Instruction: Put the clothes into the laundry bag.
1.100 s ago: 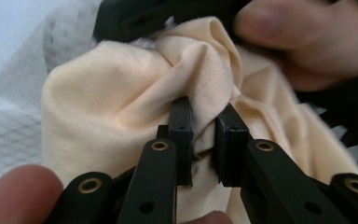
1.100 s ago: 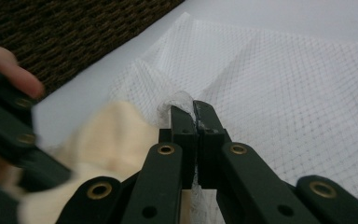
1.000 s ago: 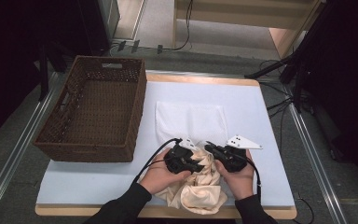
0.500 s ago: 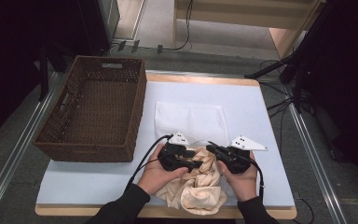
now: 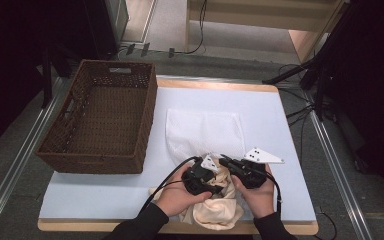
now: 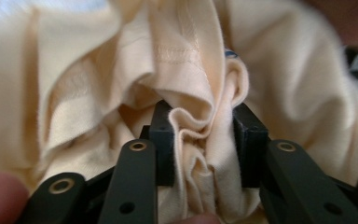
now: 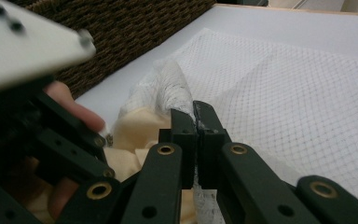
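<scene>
A cream garment (image 5: 220, 210) lies crumpled at the table's near edge, between the person's hands. My left gripper (image 5: 218, 181) pushes into it from the left. In the left gripper view its jaws (image 6: 204, 140) have just been closing, and a bunched fold of the garment (image 6: 270, 84) is pinched between the pads. A white mesh bag (image 5: 205, 130) lies flat in the middle of the table. My right gripper (image 5: 223, 161) is shut on the bag's near edge. In the right gripper view the jaws (image 7: 196, 116) pinch the mesh (image 7: 284, 93), lifted above the cream cloth.
A dark wicker basket (image 5: 105, 115) stands on the left of the pale blue table top (image 5: 95, 195), and its wall (image 7: 135, 28) rises close behind my right gripper. Cables and stand legs lie on the floor beyond the table's far and right edges.
My left gripper drew a little to the left, then came back right into the cream garment and closed on a fold. The right gripper kept still on the mesh.
</scene>
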`<state>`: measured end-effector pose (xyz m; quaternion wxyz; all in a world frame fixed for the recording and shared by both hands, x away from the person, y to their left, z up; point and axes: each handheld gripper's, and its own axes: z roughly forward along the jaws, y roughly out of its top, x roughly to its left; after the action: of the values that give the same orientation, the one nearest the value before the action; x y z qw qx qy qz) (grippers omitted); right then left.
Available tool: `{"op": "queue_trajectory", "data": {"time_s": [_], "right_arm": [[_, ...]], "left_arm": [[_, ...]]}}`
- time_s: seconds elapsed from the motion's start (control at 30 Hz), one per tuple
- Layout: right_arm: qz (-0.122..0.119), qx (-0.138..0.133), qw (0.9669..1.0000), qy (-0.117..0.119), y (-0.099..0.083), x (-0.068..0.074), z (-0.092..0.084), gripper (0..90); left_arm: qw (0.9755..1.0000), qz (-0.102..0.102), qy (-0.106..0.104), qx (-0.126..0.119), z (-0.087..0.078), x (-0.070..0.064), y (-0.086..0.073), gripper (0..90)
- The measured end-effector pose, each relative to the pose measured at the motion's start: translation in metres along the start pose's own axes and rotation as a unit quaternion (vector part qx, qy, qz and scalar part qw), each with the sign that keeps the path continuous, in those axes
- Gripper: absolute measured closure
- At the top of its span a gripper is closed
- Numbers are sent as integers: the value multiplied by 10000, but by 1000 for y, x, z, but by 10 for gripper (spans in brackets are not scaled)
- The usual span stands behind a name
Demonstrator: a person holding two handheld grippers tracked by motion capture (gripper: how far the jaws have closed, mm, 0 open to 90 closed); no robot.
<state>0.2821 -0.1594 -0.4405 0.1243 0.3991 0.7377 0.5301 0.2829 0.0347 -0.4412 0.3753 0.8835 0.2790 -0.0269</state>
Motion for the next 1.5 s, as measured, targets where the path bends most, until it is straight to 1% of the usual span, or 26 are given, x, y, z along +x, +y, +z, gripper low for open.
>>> {"op": "queue_trajectory", "data": {"time_s": [0.07,0.1,0.17,0.23,0.27,0.33,0.4,0.47,0.57,0.63,0.7,0.8,0.9,0.93,0.97,1.0,1.03,1.1,1.17,1.2,1.27,1.3,1.33,1.37,1.43,1.5], "right_arm": [[21,-41,10000,-28,1,0,-3,891],[18,-71,10000,-29,2,0,-4,891],[14,-155,9999,-44,5,1,-7,891],[-20,-196,9998,-28,8,3,-9,892],[-37,-206,9998,-12,9,4,-10,891],[-80,-182,9998,37,9,6,-9,892],[-123,-110,9999,13,7,6,-7,892],[-47,-74,10000,1,5,4,-5,892],[4,-89,10000,-27,4,0,-6,891],[35,-87,9999,-44,4,-1,-7,891],[38,-66,9999,-69,4,-2,-7,891],[26,-49,10000,-72,3,-3,-5,891],[32,-20,10000,-65,2,-2,-3,891],[24,-6,10000,-61,2,-2,-2,890],[27,6,10000,-47,1,-1,-2,890],[31,20,10000,-40,1,-1,-2,890],[7,38,10000,-24,1,0,-2,889],[7,62,10000,6,1,0,-2,890],[8,43,10000,16,0,1,-3,890],[-29,24,10000,23,1,1,-4,889],[-19,6,10000,26,2,2,-6,890],[1,-26,10000,43,3,3,-7,890],[0,-89,10000,29,4,3,-9,890],[6,-154,9999,50,5,4,-10,890],[-24,-251,9997,44,9,7,-13,891],[-45,-241,9997,72,11,9,-15,891]], "left_arm": [[9985,-351,-28,-415,-14,8,2,677],[9967,-534,117,-595,-18,12,2,676],[9934,-643,603,-731,-21,16,1,675],[9868,-726,1300,-637,-15,20,-3,669],[9837,-773,1510,-589,-10,24,-7,664],[9855,-1044,1252,-471,0,34,-12,643],[9865,-946,1239,-507,-1,31,-11,600],[9889,-960,940,-634,-9,29,-9,528],[9890,-966,573,-964,-28,22,-8,438],[9905,-876,341,-1005,-35,15,-7,362],[9930,-727,168,-913,-37,7,-6,258],[9965,-507,192,-629,-28,-8,-7,134],[9992,-302,256,-98,-8,-14,-7,112],[9990,-266,340,108,-1,-14,-8,96],[9976,-112,551,396,6,-13,-10,109],[9953,29,809,527,11,-13,-11,175],[9960,3,787,415,10,-11,-12,231],[9960,-93,821,336,5,-8,-11,535],[9966,-71,787,242,0,-9,-10,671],[9969,-98,760,171,-3,-10,-10,698],[9977,-422,508,-165,-14,-7,-7,707],[9966,-591,403,-420,-20,-3,-5,708],[9947,-696,431,-614,-26,-1,-4,709],[9925,-778,513,-789,-29,0,-3,709],[9890,-861,768,-930,-26,3,-4,707],[9846,-850,1303,-801,-14,6,-7,701]]}}
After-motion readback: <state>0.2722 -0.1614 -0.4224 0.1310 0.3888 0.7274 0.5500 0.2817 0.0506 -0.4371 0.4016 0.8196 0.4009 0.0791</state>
